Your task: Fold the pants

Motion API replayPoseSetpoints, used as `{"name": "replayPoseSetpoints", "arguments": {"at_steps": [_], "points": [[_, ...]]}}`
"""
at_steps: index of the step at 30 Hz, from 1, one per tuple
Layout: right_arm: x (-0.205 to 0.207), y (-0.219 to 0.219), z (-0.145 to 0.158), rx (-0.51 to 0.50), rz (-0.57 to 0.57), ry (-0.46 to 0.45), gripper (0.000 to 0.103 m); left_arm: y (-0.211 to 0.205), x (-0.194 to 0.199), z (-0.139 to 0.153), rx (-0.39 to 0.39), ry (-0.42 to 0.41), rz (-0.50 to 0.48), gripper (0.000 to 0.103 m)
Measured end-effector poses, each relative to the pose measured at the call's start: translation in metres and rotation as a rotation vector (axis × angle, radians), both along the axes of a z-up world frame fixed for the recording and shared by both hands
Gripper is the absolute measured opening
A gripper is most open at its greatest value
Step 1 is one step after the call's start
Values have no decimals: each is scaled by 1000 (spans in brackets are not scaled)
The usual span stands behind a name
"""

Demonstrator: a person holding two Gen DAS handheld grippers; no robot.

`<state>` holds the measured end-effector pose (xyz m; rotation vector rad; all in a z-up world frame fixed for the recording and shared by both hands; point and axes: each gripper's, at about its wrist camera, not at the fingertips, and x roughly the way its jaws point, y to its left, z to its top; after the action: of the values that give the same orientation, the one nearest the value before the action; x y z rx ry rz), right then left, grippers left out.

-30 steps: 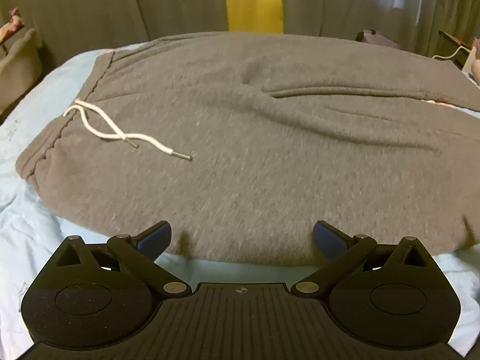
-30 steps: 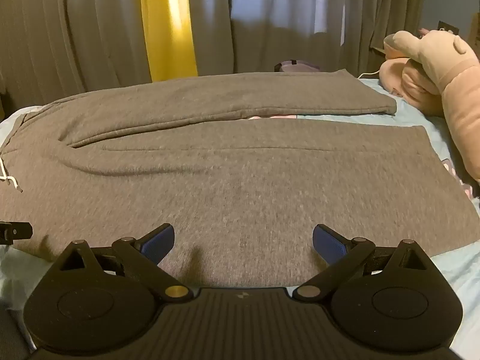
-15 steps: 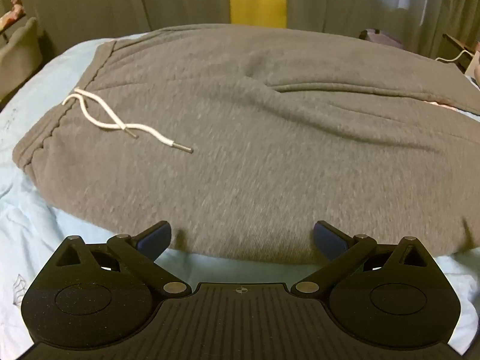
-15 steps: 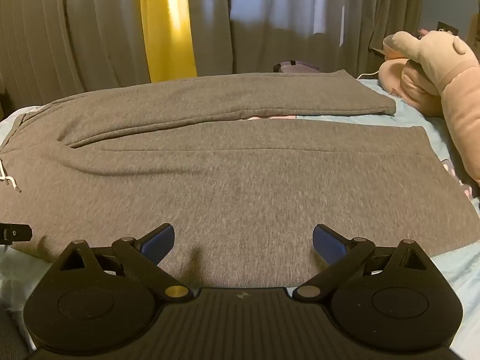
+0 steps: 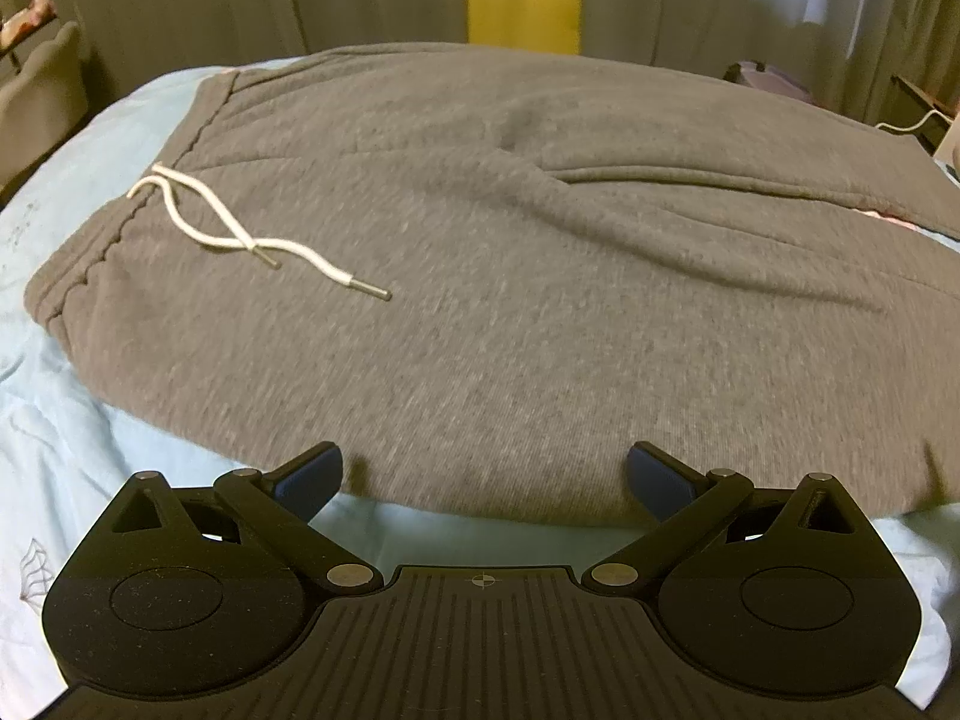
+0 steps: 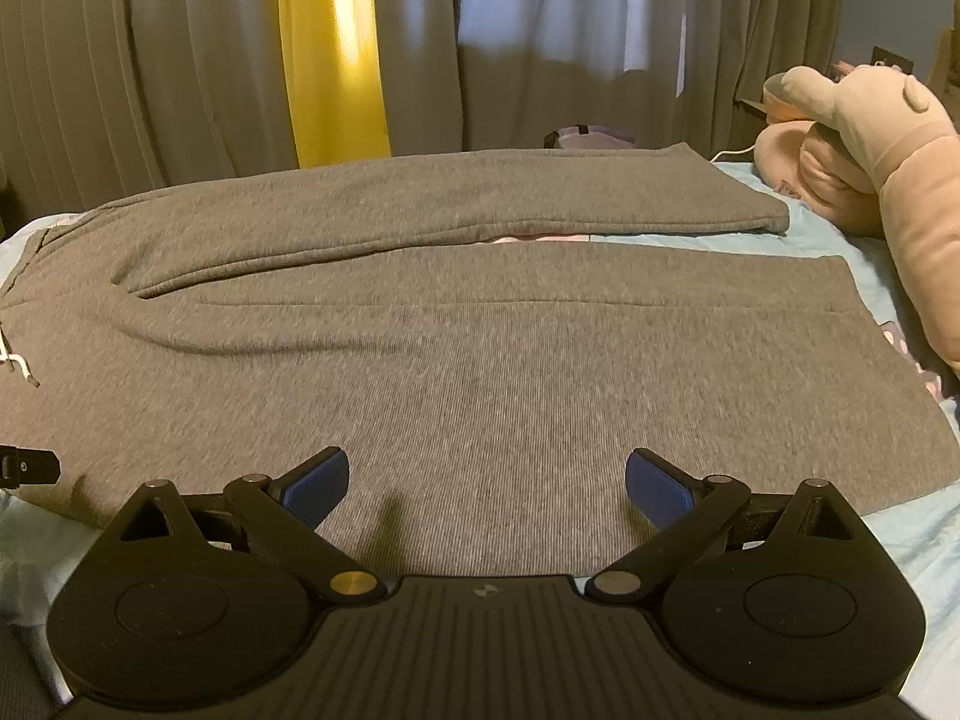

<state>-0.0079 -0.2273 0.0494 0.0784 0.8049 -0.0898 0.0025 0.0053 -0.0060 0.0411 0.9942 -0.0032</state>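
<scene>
Grey sweatpants [image 5: 540, 300] lie flat on a light blue bed sheet [image 5: 54, 432], waistband at the left with a white drawstring [image 5: 240, 234] on top. In the right wrist view the two legs [image 6: 480, 372] stretch to the right, side by side, hems near the plush toy. My left gripper [image 5: 483, 474] is open and empty, at the near edge of the pants below the waist area. My right gripper [image 6: 486, 480] is open and empty, hovering over the near leg's front edge.
A pink plush toy [image 6: 870, 144] lies on the bed at the right, beside the leg hems. Grey and yellow curtains [image 6: 330, 54] hang behind the bed. The tip of the other gripper [image 6: 27, 468] shows at the far left of the right wrist view.
The left gripper has drifted slightly, so the waistband and drawstring sit a little higher and further right in its view. The right gripper has barely moved. Both stay open.
</scene>
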Motion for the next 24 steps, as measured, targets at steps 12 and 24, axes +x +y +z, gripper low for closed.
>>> {"name": "replayPoseSetpoints", "arguments": {"at_steps": [12,24], "points": [[0,3,-1,-14,10,-3,99,2,2,0,-14,8,6,103],[-1,4,-1,-13,7,-5,99,3,2,0,-16,8,6,103]]}}
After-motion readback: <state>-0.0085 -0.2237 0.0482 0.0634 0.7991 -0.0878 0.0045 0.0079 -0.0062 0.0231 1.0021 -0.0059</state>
